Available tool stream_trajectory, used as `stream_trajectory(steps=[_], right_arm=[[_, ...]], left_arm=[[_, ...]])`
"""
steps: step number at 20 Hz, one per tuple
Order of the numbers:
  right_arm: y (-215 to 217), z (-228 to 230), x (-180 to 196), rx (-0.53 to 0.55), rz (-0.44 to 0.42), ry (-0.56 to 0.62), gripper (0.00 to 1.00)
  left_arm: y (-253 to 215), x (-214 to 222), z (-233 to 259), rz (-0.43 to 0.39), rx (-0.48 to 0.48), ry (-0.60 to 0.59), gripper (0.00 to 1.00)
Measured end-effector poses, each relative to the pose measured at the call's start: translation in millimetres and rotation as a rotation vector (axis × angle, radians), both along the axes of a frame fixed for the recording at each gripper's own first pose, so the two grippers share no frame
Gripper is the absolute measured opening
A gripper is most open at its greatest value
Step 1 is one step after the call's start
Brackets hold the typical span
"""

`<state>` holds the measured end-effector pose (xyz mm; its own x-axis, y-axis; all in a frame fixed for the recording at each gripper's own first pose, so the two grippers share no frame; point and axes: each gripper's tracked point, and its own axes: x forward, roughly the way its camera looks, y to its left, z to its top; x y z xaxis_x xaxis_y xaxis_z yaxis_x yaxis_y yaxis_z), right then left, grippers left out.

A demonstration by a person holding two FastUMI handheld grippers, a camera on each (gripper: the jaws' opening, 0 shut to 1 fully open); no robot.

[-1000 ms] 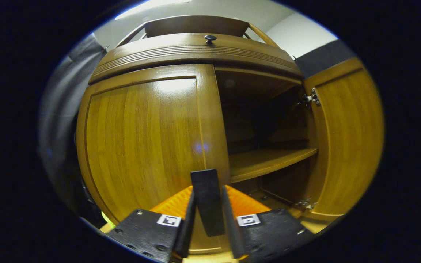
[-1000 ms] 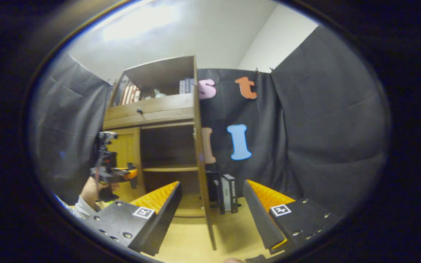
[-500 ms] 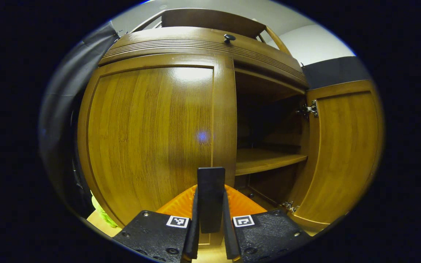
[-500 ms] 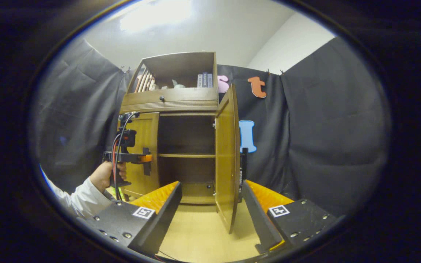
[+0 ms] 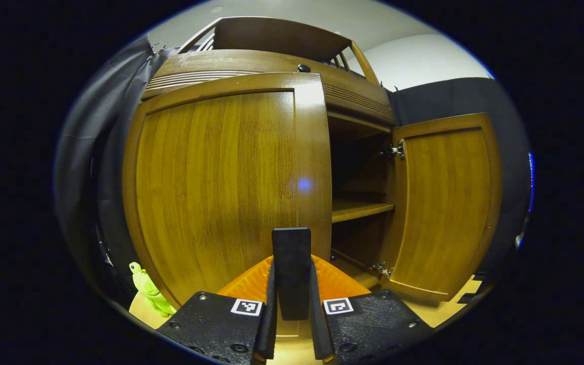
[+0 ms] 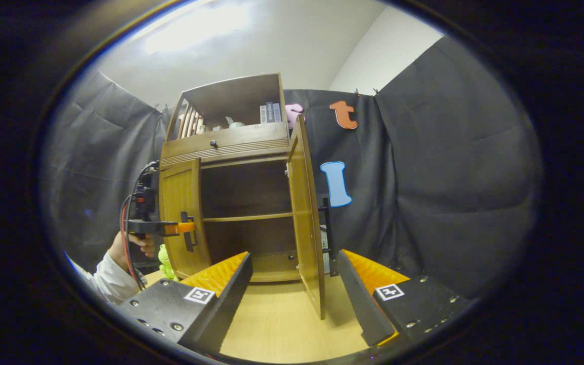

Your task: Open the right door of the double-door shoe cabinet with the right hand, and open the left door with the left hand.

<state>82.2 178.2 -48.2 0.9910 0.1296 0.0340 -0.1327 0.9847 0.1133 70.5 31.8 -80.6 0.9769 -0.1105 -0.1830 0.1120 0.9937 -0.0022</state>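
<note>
Left gripper view. Left gripper (image 5: 292, 294) nearly closed, both fingers clamped on a black handle (image 5: 291, 271), pads flat against its sides. Handle stands upright, mounted on left door (image 5: 221, 177) near its free edge. Left door swung a little out from cabinet (image 5: 271, 61). Right door (image 5: 444, 203) swung wide open on its hinges (image 5: 396, 150). Inside, one bare shelf (image 5: 360, 209); dark above and below, contents impossible to make out. Knob (image 5: 303, 68) on drawer front above. Green toy (image 5: 147, 286) on floor by left door's outer corner.

Right gripper view. Right gripper (image 6: 294, 281) spread wide, holding nothing, well back from cabinet (image 6: 231, 147), low over floor (image 6: 282, 324). Right door (image 6: 304, 213) edge-on, wide open, its black handle (image 6: 326, 233) on far face. Left door (image 6: 180, 213) ajar. Left gripper (image 6: 183, 228) level at left door's handle, gripped from behind by a hand (image 6: 135, 246) in a white sleeve (image 6: 109, 279). Shelf (image 6: 246, 218) bare. Top compartment holds books (image 6: 269, 112) and some pale items, too small to identify. Green toy (image 6: 166, 261) beside left door's base.
</note>
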Motion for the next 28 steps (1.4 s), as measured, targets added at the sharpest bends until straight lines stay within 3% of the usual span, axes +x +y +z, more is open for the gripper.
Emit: stream_trajectory(steps=[2,8,13,16,20,21,23,24,28], right_arm=[[-1,-8,2,0.000,0.004,0.015,0.96],[25,-3,-8,-0.004,0.072,0.008,0.99],[27,2,-17,-0.014,0.051,-0.014,0.96],[32,7,-19,-0.011,0.056,-0.026,0.99],[42,1,-24,-0.024,0.079,-0.014,0.96],[46,0,-24,-0.024,0.083,-0.014,0.99],[47,4,-23,0.003,0.078,-0.031,0.96],[46,7,-22,0.014,0.072,-0.044,1.00],[48,4,-22,-0.009,0.061,-0.038,1.00]], left_arm=[[4,-18,3,-0.019,-0.022,0.005,0.29],[17,-72,8,-0.043,-0.036,0.013,0.30],[38,-104,14,-0.025,-0.005,0.017,0.29],[50,-118,18,0.000,0.014,0.010,0.30],[68,-134,19,0.041,0.031,0.002,0.29],[72,-139,19,0.050,0.040,-0.001,0.29],[81,-143,21,0.055,0.068,-0.015,0.26],[87,-149,21,0.065,0.068,-0.018,0.26],[121,-163,24,0.141,0.090,-0.024,0.22]])
